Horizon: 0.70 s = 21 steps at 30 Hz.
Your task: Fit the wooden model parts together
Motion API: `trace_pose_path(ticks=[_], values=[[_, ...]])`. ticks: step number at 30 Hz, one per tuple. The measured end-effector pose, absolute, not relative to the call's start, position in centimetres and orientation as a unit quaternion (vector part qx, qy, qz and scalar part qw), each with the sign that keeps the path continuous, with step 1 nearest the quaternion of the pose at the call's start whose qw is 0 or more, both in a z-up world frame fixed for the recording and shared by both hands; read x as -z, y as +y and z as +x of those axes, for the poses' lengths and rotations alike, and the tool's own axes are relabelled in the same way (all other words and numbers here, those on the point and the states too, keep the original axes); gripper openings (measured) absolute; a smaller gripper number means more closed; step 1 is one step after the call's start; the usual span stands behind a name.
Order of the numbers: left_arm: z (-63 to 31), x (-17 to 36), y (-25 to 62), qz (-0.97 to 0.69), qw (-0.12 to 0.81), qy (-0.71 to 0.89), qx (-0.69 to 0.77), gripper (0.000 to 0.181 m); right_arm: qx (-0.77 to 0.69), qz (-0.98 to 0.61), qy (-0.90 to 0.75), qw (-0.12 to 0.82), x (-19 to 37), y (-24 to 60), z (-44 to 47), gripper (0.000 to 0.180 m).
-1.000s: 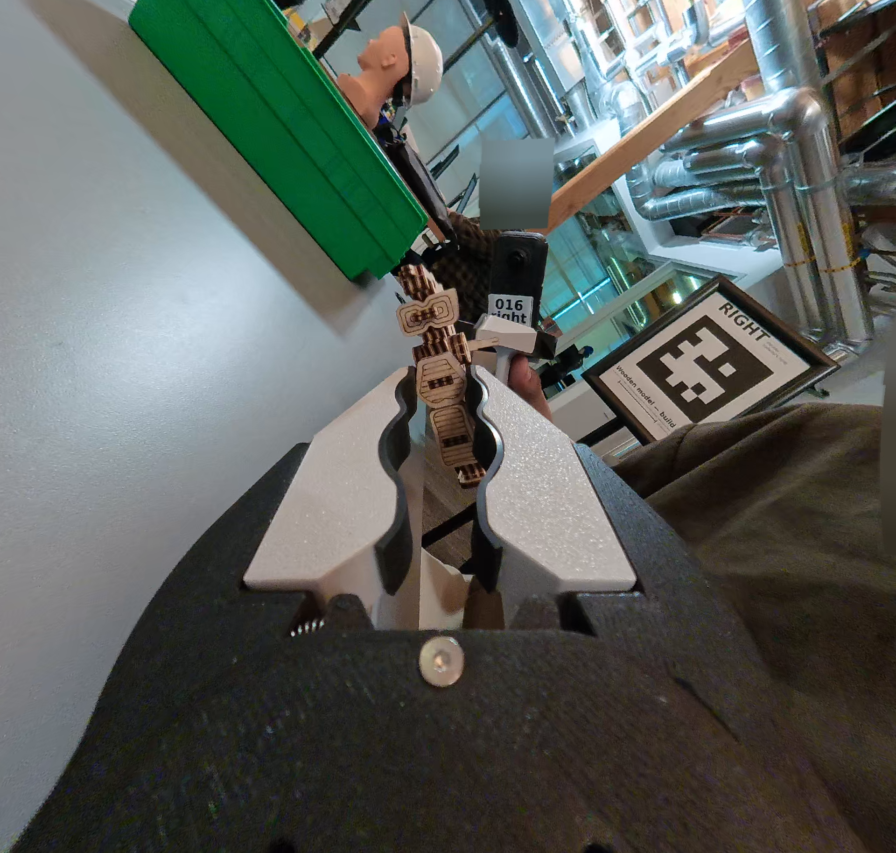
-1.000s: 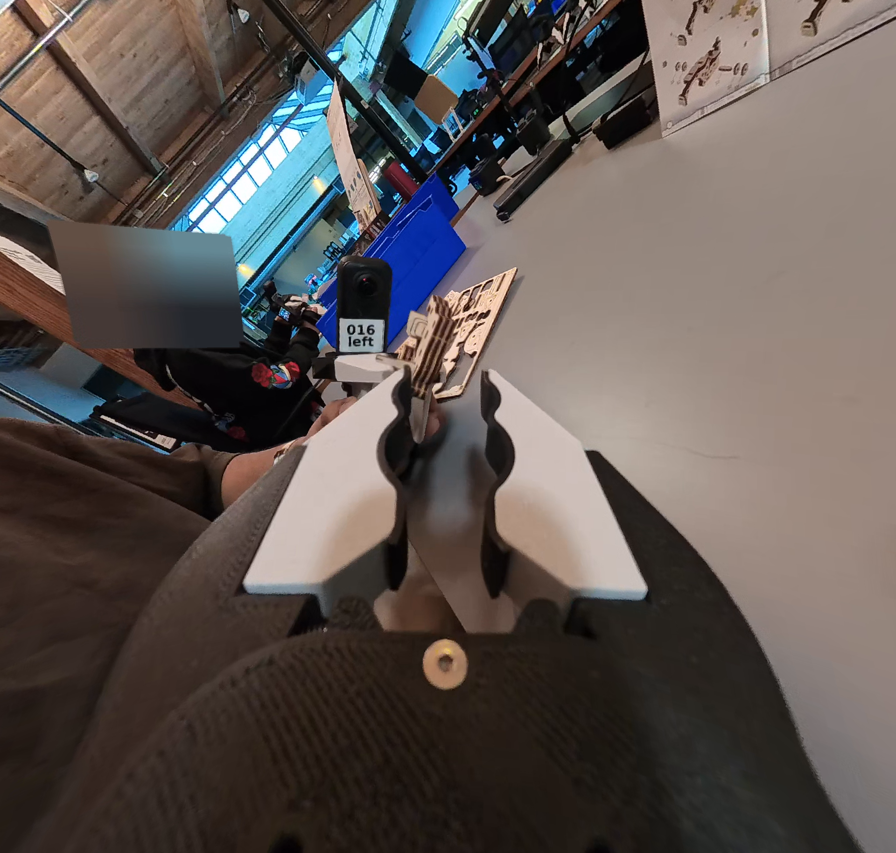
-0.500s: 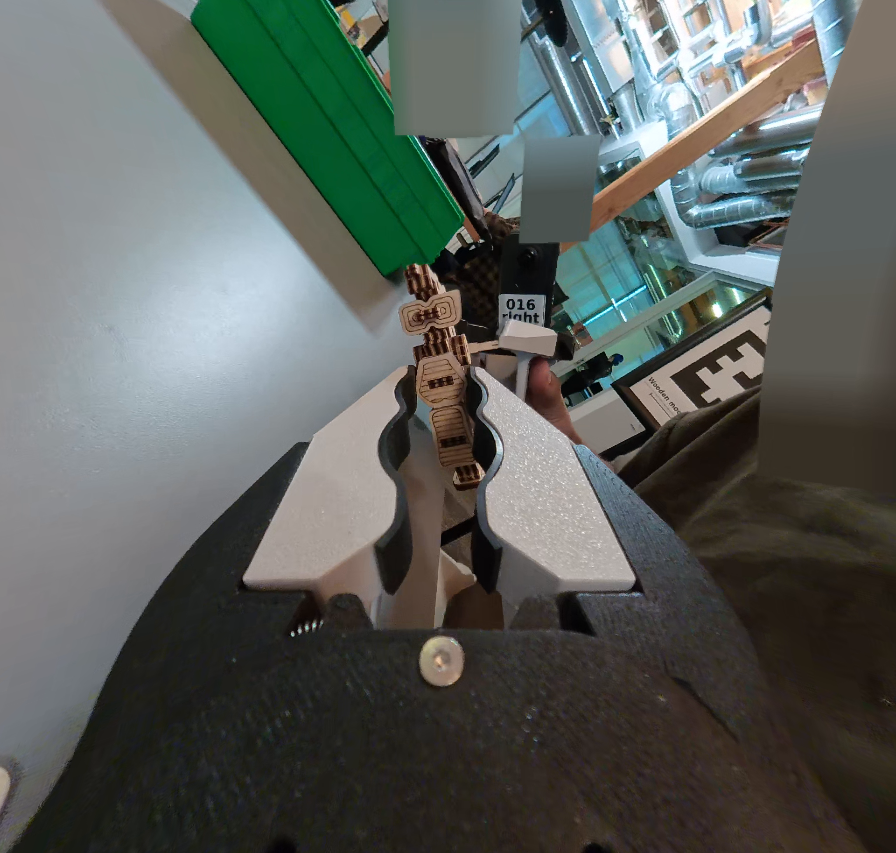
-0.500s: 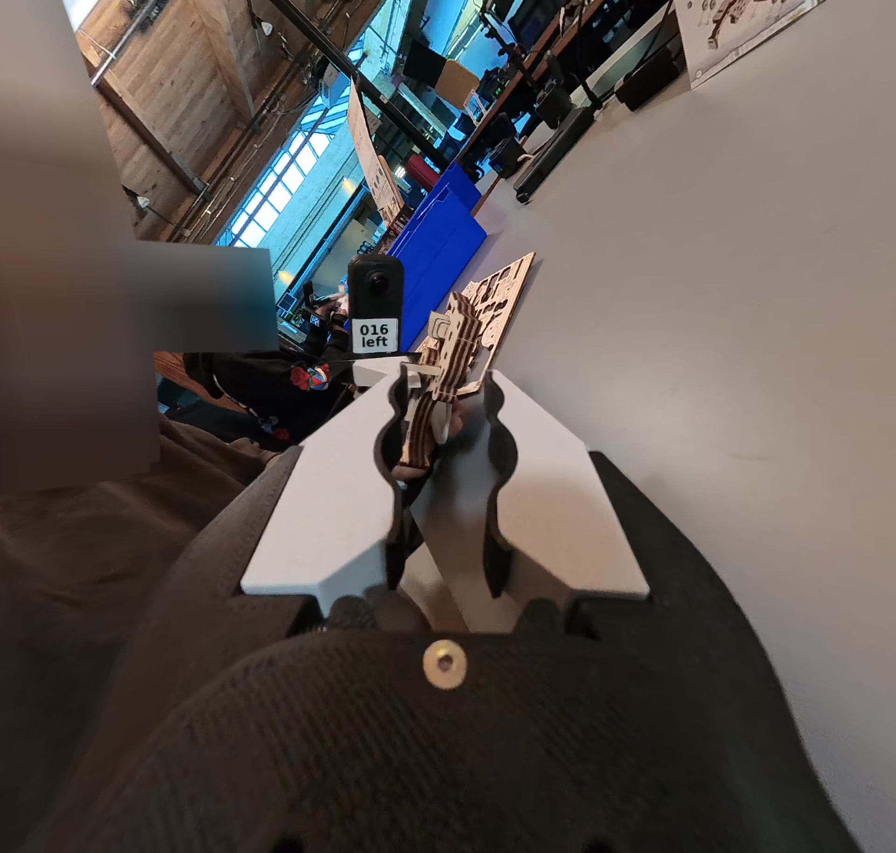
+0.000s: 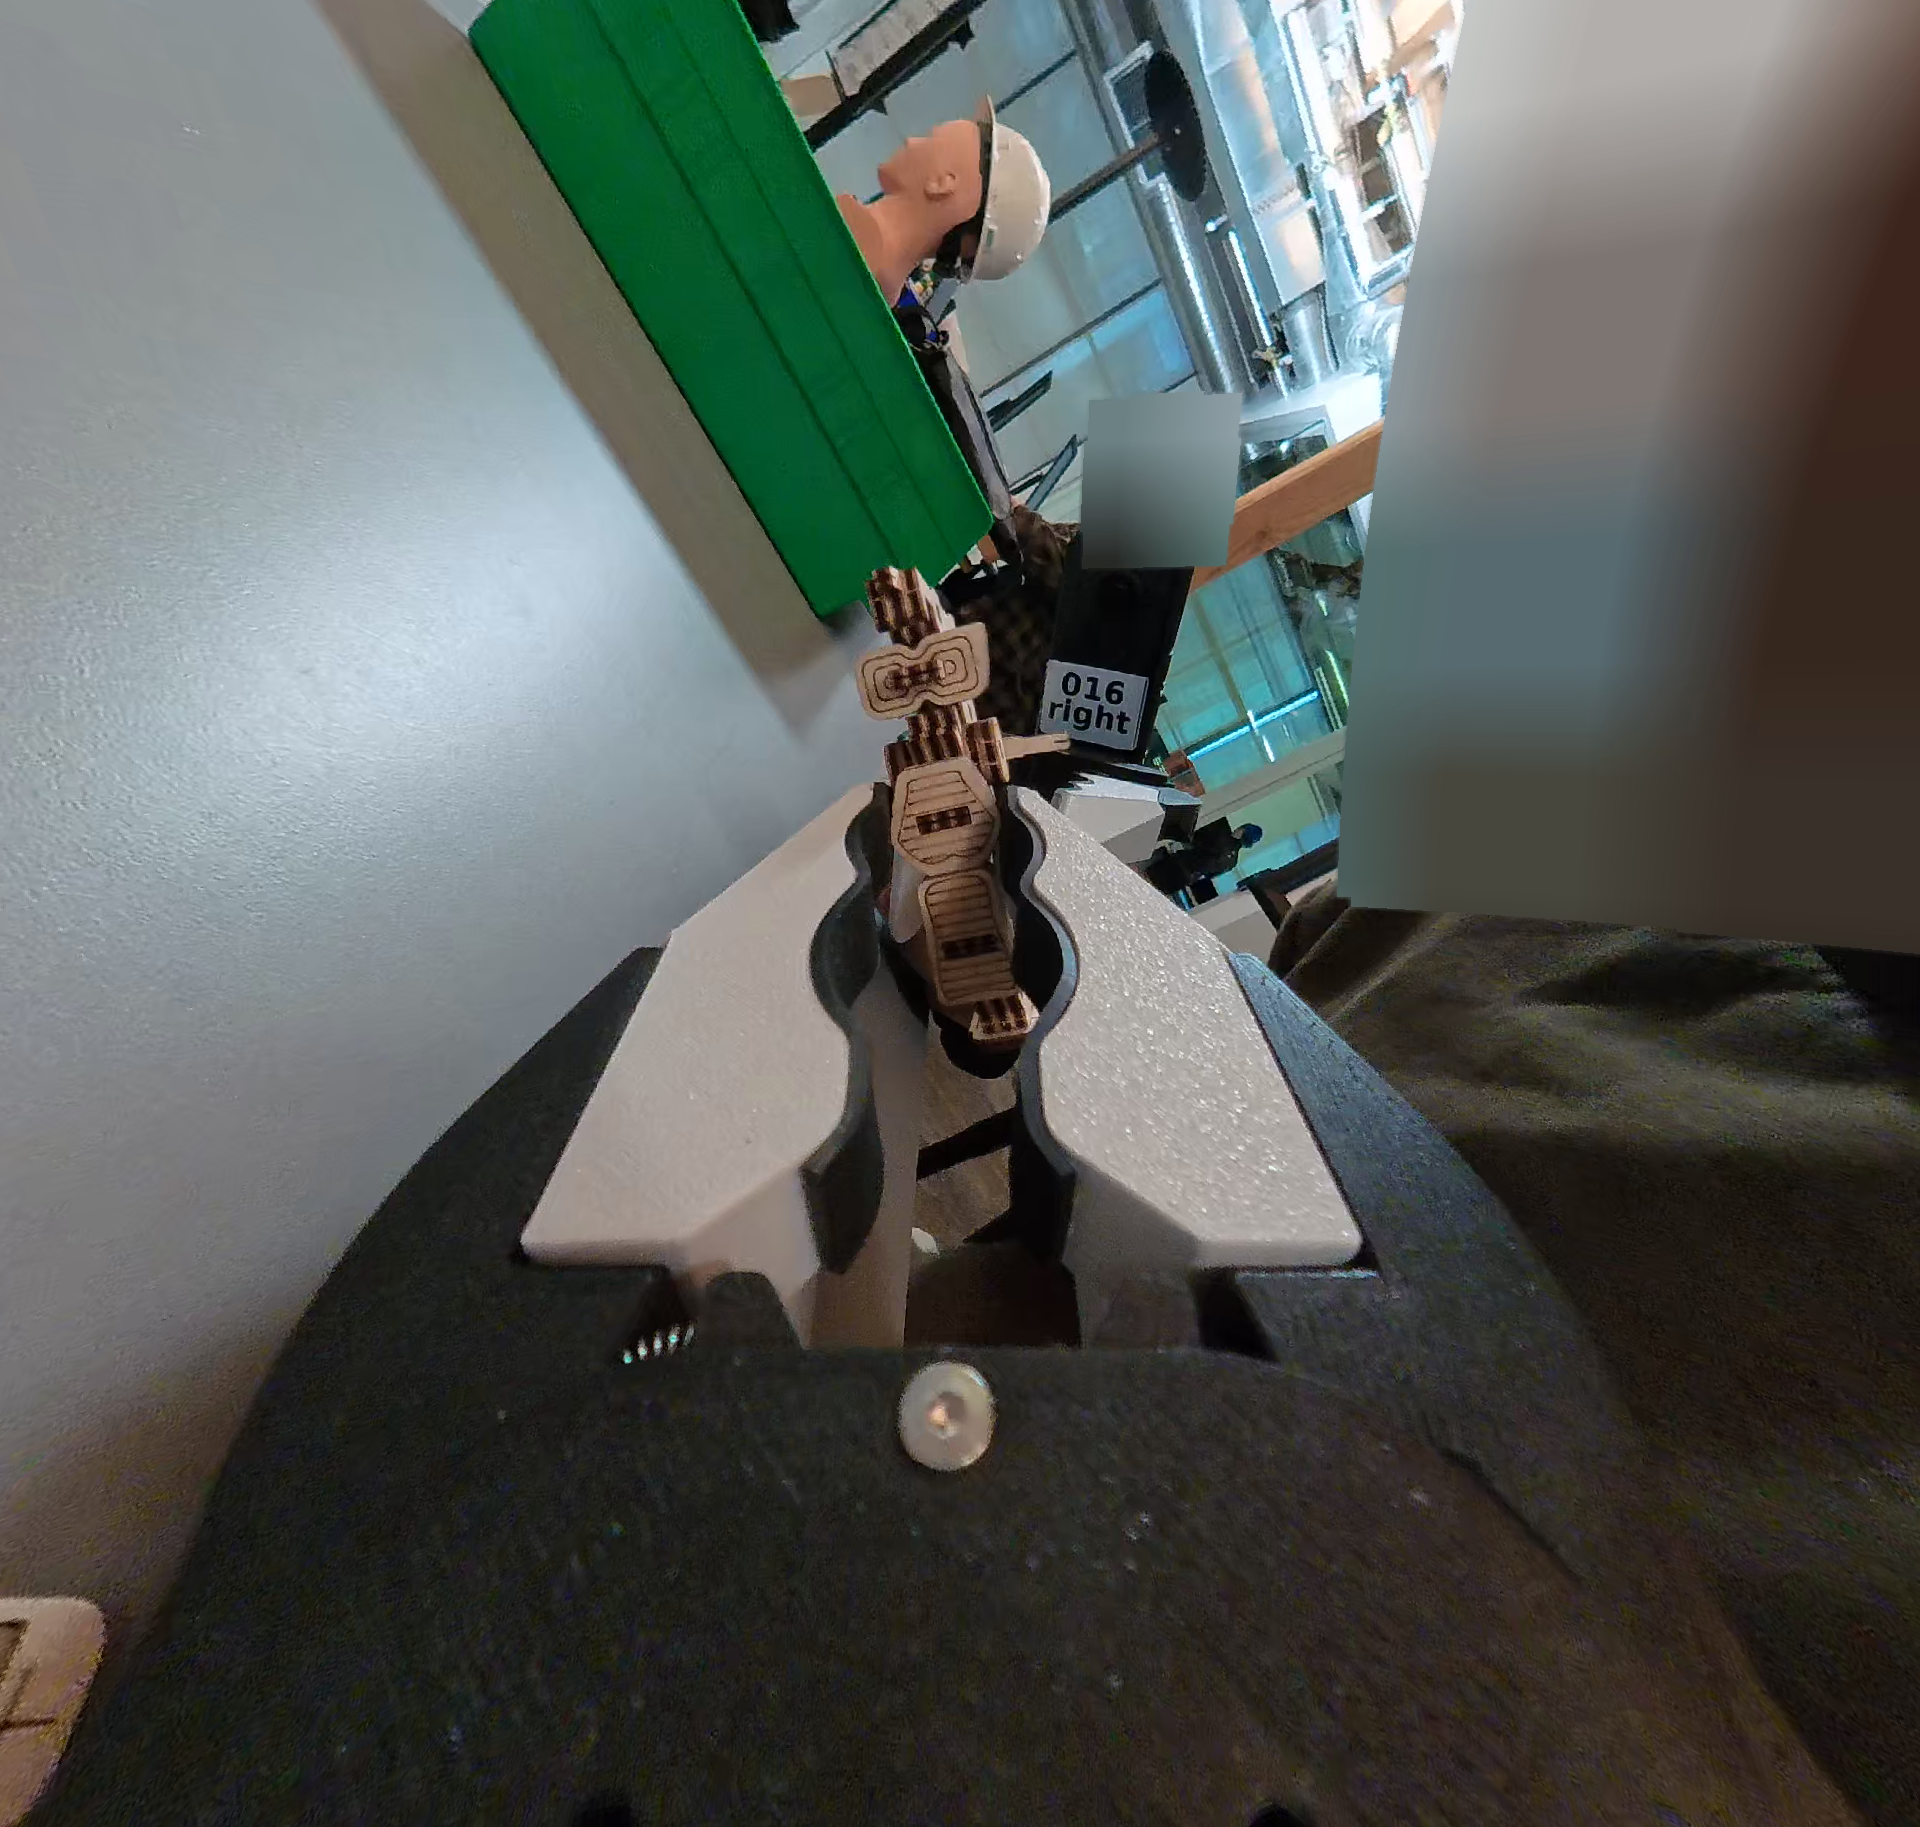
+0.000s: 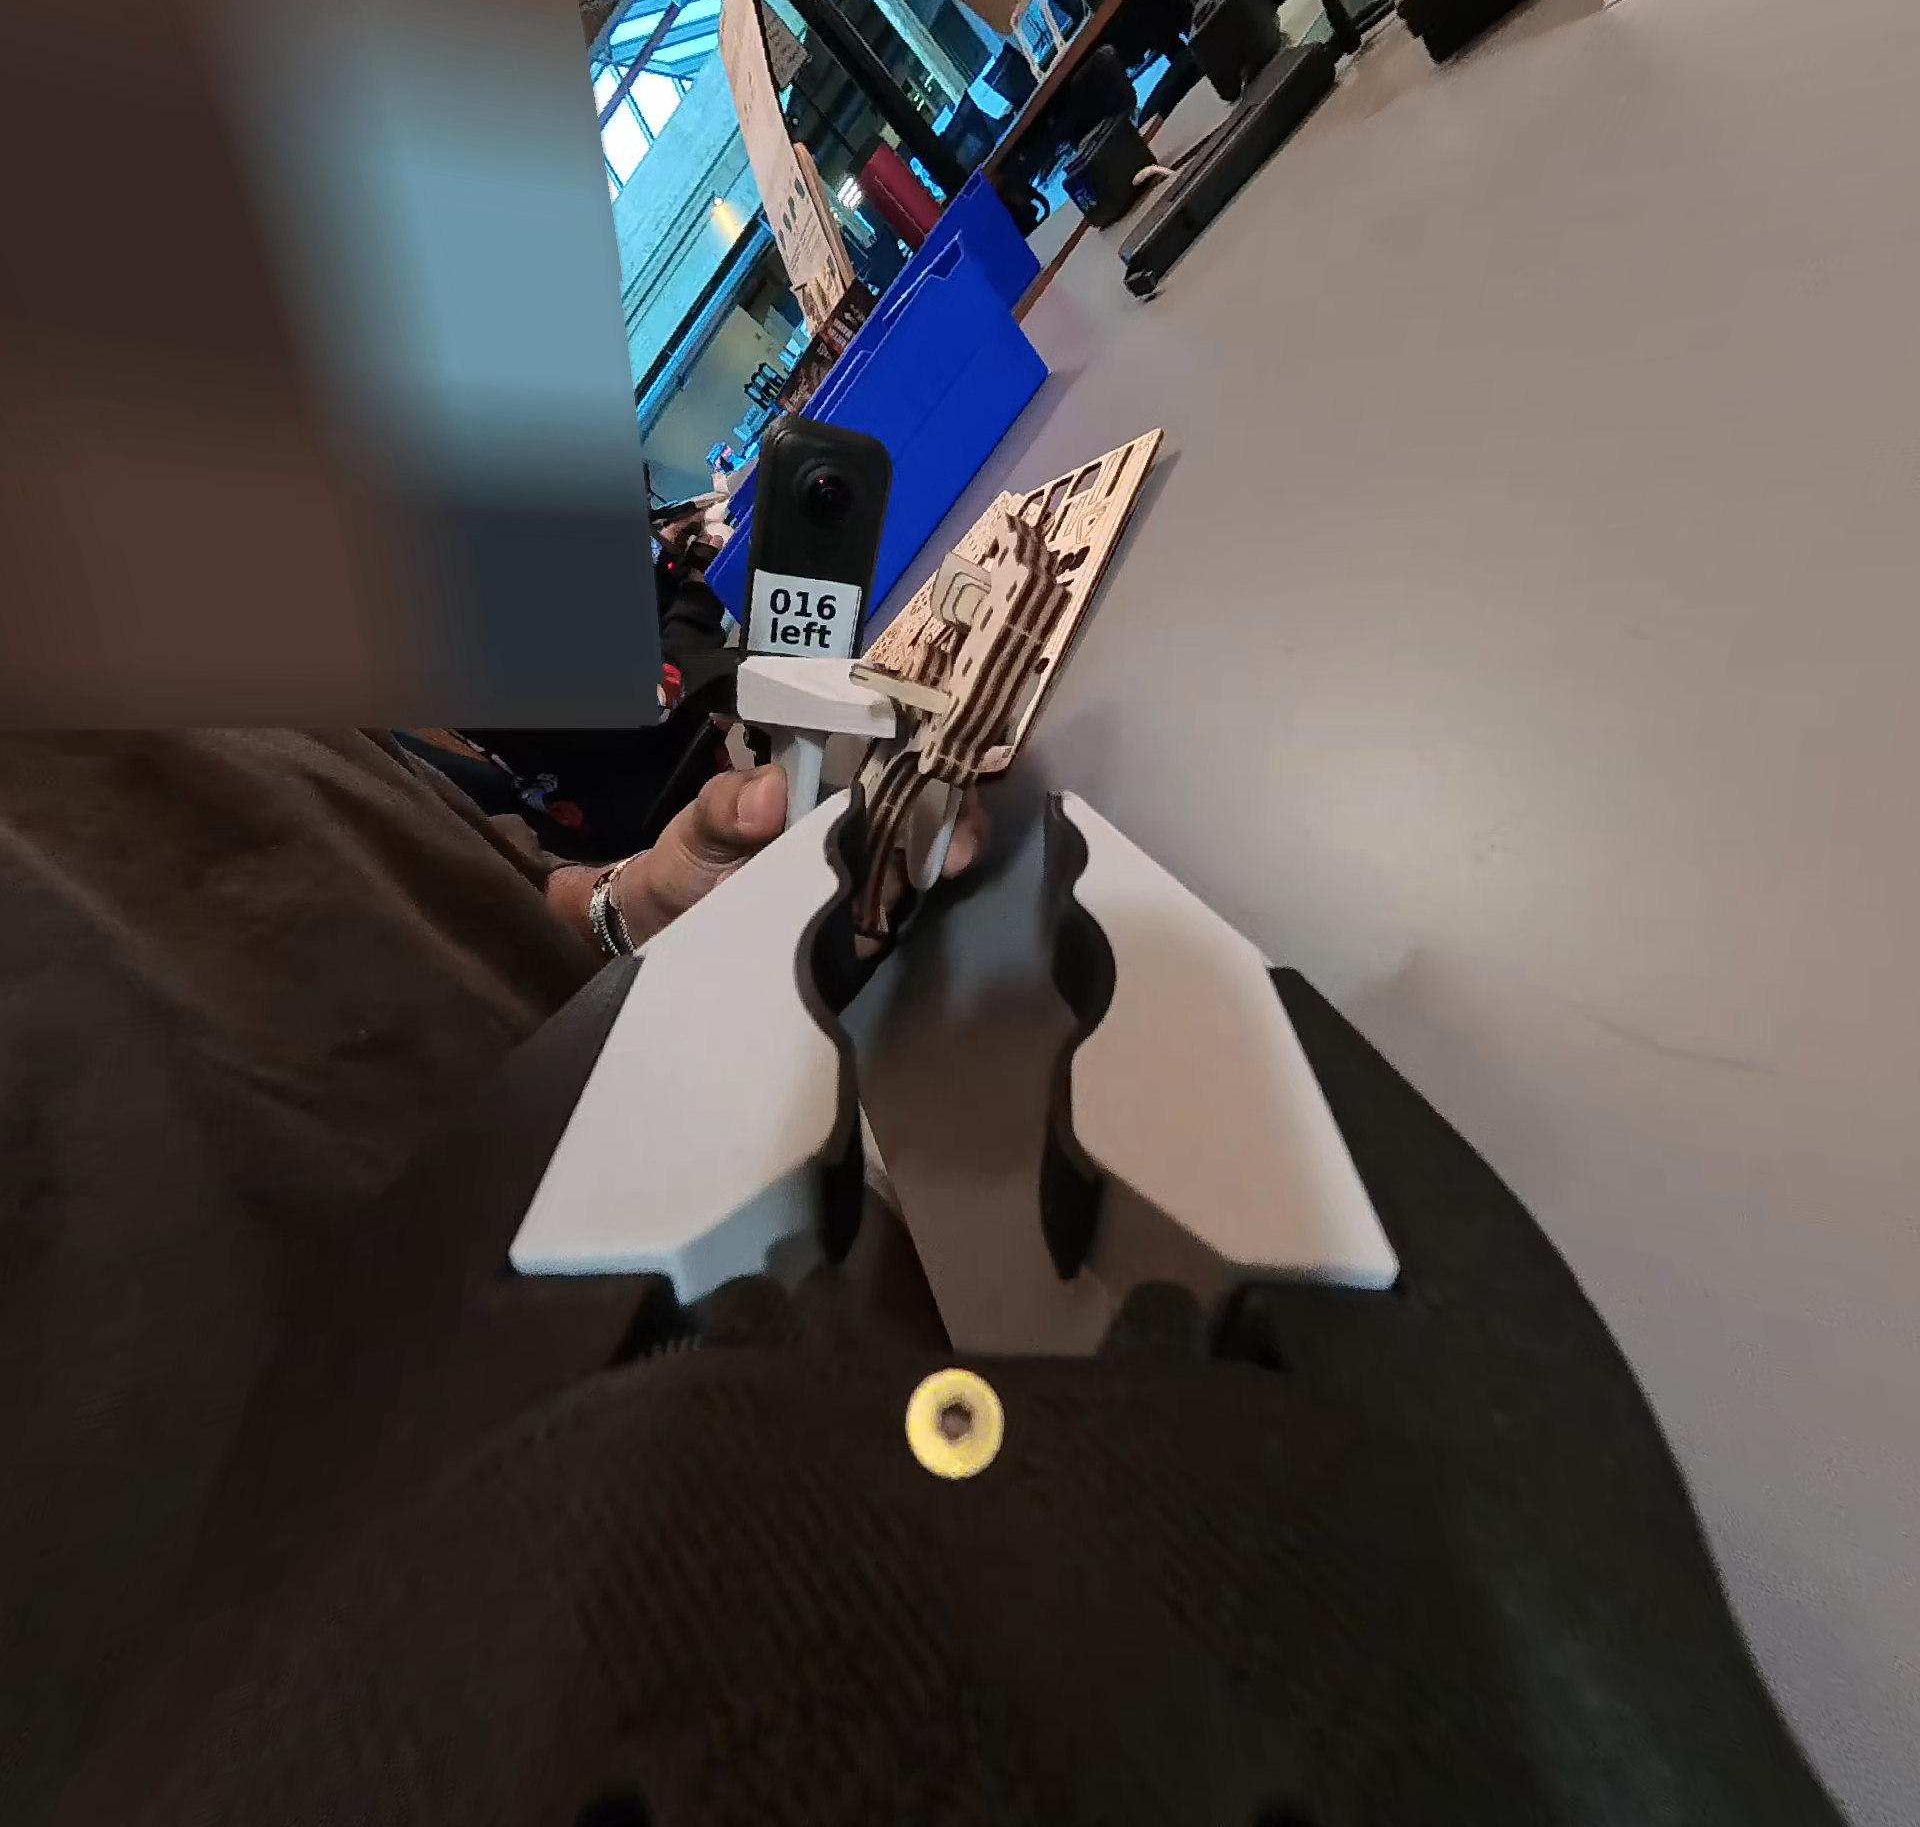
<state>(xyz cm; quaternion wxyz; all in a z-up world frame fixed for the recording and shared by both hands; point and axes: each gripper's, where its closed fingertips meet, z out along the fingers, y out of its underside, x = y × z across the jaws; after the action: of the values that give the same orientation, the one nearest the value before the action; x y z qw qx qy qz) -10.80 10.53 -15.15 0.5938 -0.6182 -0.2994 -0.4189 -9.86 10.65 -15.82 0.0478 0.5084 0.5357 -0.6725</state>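
Observation:
A layered wooden model (image 5: 940, 832) stands upright between the fingers of my left gripper (image 5: 940, 821), which is shut on it. A small wooden peg (image 5: 1029, 743) sticks out of its side toward my right gripper (image 5: 1117, 801), seen just behind. In the right wrist view my right gripper (image 6: 951, 806) is open. The model (image 6: 971, 697) hangs from the left gripper (image 6: 821, 707) right in front, and its lower end lies against the inner pad of my right gripper's left finger (image 6: 727, 1029). Nothing is clamped there.
Both grippers hover over a grey table (image 6: 1507, 686). A flat wooden parts sheet (image 6: 1091, 510) lies on it before a blue bin (image 6: 935, 375). A green bin (image 5: 727, 250) and a mannequin head with a white hard hat (image 5: 966, 198) are behind. A hand (image 6: 717, 842) and brown sleeve (image 6: 260, 946) are at left. Less than 4 cm separates the two grippers' tips.
The two grippers have come closer together. The model's lower end now reaches between my right gripper's fingertips, against the left one. Both views have tilted.

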Motion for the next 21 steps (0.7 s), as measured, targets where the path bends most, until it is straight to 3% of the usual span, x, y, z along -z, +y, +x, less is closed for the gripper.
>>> trace_pose_path(ticks=[21], values=[[-11.05,15.36,10.7,-0.615,0.587,-0.309,0.426,0.017,0.688,0.518,0.501,0.082,15.59,11.15,-10.38,0.042]])
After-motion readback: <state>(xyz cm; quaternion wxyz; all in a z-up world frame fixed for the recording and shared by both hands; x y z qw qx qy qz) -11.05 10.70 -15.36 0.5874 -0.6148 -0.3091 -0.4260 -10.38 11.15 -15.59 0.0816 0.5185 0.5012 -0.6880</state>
